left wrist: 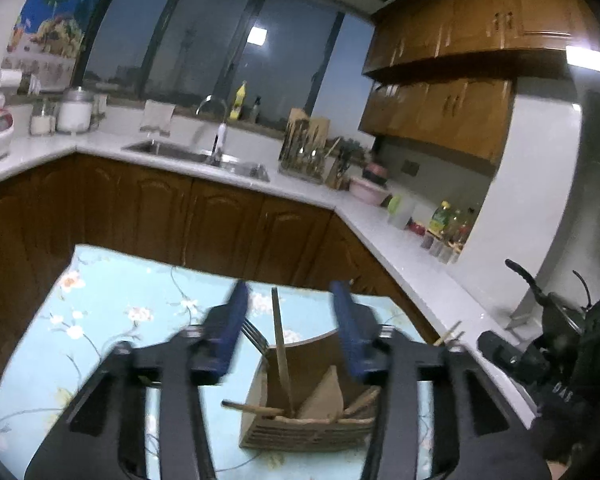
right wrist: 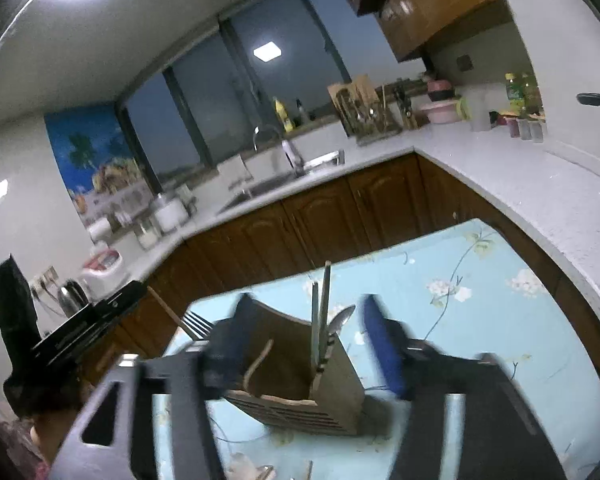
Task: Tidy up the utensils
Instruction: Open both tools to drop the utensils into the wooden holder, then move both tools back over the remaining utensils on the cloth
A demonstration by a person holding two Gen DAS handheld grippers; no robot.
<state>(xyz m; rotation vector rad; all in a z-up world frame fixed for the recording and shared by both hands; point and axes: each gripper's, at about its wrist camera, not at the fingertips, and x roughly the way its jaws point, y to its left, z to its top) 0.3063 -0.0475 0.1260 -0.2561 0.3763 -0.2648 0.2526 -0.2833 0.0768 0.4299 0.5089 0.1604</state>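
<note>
both grippers are hanging over the brown wooden utensil holder with the slatted front (left wrist: 300, 420), which sits on the light blue floral tablecloth surface (left wrist: 112, 312), about 6 o'clock in both wrist views. left gripper (left wrist: 288, 300) has its blue-padded fingers (left wrist: 232, 328) spread wide with nothing between them but air above the holder. right gripper (right wrist: 300, 320) is the same deal, fingers apart and empty.

count as far as i can tell: one silver metal fork (left wrist: 254, 334) poking up at the holder's 10 o'clock side, one silver metal spoon (right wrist: 342, 318) leaning at the opposite side, two long pale upright chopsticks (right wrist: 320, 312) in the right view, though the left view only clearly shows one. a few brown wooden pieces (left wrist: 256, 409) lie tilted inside; too blurry to count.

my guess is the next thing gets picked or straightened. if so, come down square over one handle, pinch it up high where it's clear of its neighbours, and don't bump the holder, it looks light enough to tip.
</note>
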